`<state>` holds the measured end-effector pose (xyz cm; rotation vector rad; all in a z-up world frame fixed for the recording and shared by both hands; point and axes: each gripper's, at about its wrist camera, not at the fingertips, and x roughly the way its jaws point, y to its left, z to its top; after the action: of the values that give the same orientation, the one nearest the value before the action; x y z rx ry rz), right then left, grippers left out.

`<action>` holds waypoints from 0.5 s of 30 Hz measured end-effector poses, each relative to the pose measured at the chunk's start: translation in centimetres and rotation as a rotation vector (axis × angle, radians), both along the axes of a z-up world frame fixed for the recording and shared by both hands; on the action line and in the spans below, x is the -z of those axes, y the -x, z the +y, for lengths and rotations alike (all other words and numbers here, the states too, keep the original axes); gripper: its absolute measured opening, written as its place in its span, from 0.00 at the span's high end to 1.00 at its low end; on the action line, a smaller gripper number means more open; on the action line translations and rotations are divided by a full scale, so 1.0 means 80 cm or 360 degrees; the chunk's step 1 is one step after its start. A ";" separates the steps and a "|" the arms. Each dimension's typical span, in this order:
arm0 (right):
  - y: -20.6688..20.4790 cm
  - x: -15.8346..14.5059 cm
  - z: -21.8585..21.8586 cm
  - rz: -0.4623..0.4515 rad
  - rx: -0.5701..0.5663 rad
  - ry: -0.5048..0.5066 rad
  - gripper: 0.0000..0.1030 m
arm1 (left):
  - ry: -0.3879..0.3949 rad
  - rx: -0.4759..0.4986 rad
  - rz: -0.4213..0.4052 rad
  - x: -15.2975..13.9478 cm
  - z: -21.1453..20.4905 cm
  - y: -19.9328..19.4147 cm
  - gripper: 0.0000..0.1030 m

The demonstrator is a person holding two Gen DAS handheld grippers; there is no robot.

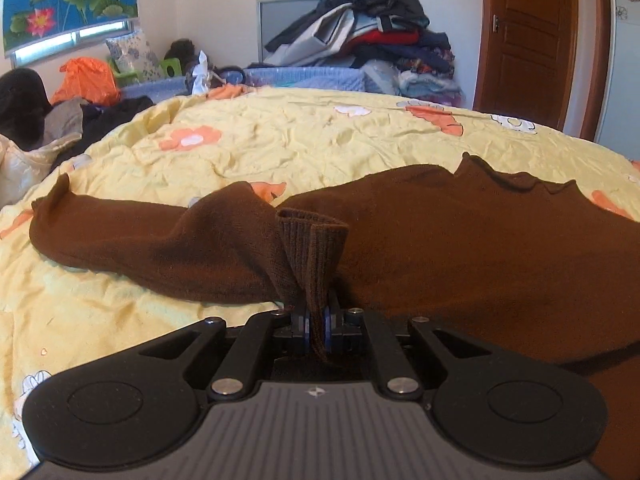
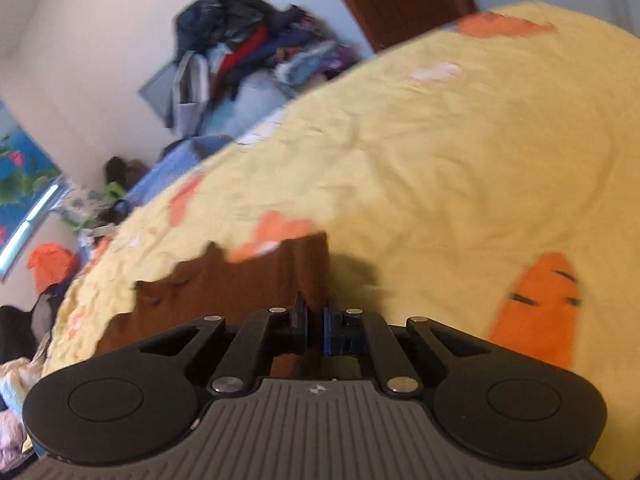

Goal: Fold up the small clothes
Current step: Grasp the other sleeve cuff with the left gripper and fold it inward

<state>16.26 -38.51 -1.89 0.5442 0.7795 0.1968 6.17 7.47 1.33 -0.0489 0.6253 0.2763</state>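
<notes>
A brown knit sweater [image 1: 460, 236] lies spread on the yellow flowered bedspread [image 1: 304, 140], its left sleeve [image 1: 132, 236] stretched to the left. My left gripper [image 1: 317, 320] is shut on the sleeve's ribbed cuff [image 1: 314, 248], which stands up between the jaws over the sweater's body. In the right wrist view, my right gripper [image 2: 315, 320] is shut on the sweater's right edge [image 2: 308, 268]; the rest of the sweater [image 2: 200, 300] spreads to the left. This view is tilted and blurred.
A tall pile of clothes [image 1: 372, 36] stands beyond the bed's far edge, next to a brown door [image 1: 528, 40]. Blue baskets [image 1: 312, 76], an orange bag [image 1: 88, 80] and dark clothes [image 1: 24, 108] lie at the far left. The bedspread [image 2: 460, 160] stretches right of the sweater.
</notes>
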 end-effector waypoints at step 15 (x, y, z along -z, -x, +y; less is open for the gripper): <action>0.064 -0.062 0.104 -0.0368 -0.0375 0.0238 0.22 | 0.0025 0.0094 -0.0235 -0.050 -0.041 0.026 0.40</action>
<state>11.11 -30.17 3.10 0.2807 0.6252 0.4087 4.06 4.19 5.31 -0.0655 0.4815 0.2085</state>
